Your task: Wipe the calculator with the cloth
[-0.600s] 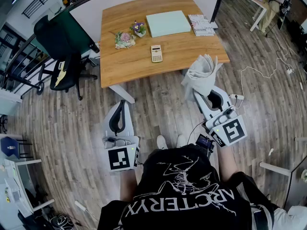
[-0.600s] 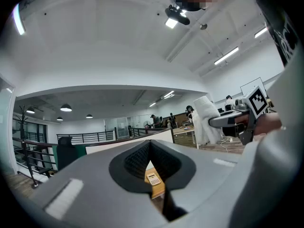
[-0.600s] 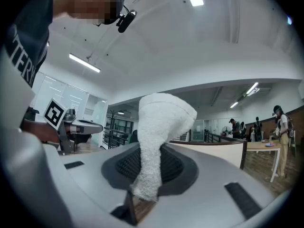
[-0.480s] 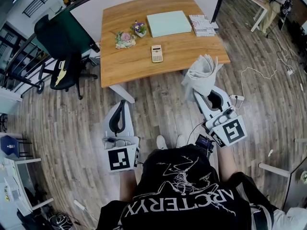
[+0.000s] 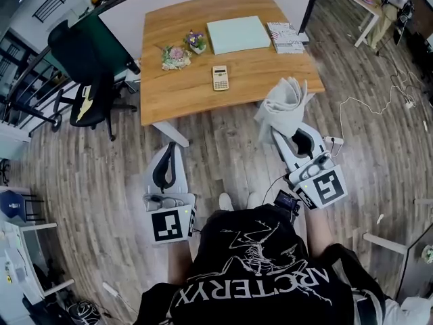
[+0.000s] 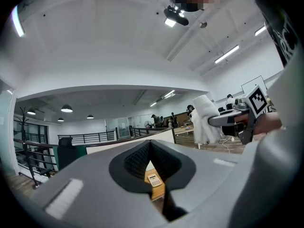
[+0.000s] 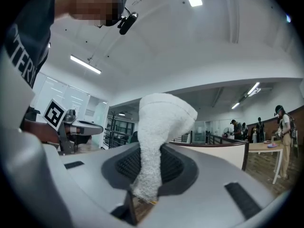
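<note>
A small cream calculator (image 5: 220, 77) lies flat near the middle of the wooden table (image 5: 169, 93); it also shows through the left jaws as the calculator (image 6: 154, 179). My right gripper (image 5: 279, 131) is shut on a white cloth (image 5: 284, 103) that bunches up above the floor by the table's near right corner. The right gripper view shows the cloth (image 7: 156, 137) pinched between the pads. My left gripper (image 5: 170, 147) is shut with nothing in it, over the floor short of the table.
On the table stand two small flower pots (image 5: 184, 49), a pale green pad (image 5: 237, 32) and a stack of papers (image 5: 284, 36). A black office chair (image 5: 84, 66) stands left of the table. Cables (image 5: 365, 100) trail on the wood floor at right.
The view has shifted very slightly; both grippers and the cloth stay in about the same place.
</note>
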Tool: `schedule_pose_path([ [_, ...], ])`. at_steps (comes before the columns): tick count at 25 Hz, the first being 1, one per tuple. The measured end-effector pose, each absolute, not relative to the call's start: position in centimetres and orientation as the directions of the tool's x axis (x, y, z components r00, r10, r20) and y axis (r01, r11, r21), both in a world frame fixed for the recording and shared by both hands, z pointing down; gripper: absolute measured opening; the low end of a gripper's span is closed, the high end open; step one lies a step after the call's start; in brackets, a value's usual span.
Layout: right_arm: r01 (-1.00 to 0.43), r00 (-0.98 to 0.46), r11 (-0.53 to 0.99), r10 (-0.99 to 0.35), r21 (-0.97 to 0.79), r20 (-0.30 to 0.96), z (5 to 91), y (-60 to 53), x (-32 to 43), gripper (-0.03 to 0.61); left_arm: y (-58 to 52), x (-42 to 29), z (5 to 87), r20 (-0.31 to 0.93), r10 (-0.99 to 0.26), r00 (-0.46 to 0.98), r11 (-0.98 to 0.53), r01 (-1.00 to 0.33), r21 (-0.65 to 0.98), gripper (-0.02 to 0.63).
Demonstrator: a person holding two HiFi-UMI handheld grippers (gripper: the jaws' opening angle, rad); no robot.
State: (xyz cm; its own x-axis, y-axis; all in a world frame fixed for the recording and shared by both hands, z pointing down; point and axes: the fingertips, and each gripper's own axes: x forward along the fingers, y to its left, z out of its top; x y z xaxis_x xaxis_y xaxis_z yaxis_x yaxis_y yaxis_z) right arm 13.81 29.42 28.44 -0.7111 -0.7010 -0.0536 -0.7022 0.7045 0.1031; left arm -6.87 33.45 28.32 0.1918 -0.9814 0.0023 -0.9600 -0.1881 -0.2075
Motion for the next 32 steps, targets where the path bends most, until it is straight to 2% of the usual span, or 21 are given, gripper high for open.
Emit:
schedule_pose_path([
  [16,-0.645,-0.763,0.758,-0.646,0.102,-0.027,30.2,23.5,15.8,0.091,29.0,-3.4,29.2,0.007,-0.990,0.138,-0.136,-0.967,-0.216,0.009],
  [28,-0.697,-0.716,0.707,-0.696,0.119,-0.052,30.2,7.4,10.1,0.091,11.7,-9.7,29.8,0.002,-0.979,0.203,-0.199,-0.959,-0.204,0.009],
  [32,-0.715,-0.696,0.686,-0.715,0.132,-0.057,29.0,1.4,6.6,0.091,5.1,-12.7,30.1,0.064,-0.968,0.241,-0.249,-0.947,-0.202,0.009],
])
